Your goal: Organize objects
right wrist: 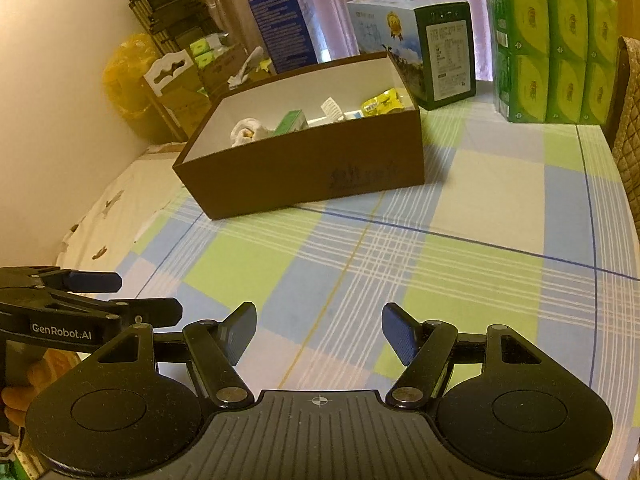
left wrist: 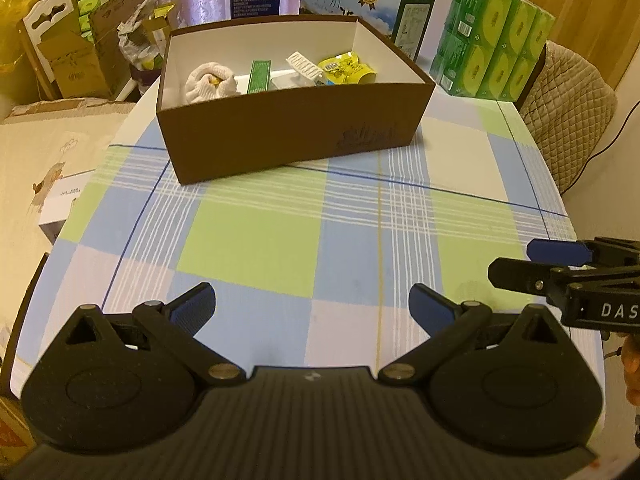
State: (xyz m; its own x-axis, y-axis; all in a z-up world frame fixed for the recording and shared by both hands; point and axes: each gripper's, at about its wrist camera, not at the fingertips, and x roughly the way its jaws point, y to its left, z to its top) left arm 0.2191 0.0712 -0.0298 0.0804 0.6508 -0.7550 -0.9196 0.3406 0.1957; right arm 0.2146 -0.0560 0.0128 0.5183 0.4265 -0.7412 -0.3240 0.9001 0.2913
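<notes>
Both grippers, left (left wrist: 312, 304) and right (right wrist: 319, 334), are being held with jaws apart and empty, low over the checked cloth (left wrist: 280, 240). Well beyond them, a brown box (left wrist: 288, 136) is sitting on the cloth, with a white bundle (left wrist: 211, 82), green carton (left wrist: 259, 76) and yellow packet (left wrist: 348, 68) being kept inside.

one brown box (left wrist: 288, 128), two hand-held grippers (left wrist: 312, 312)
</notes>
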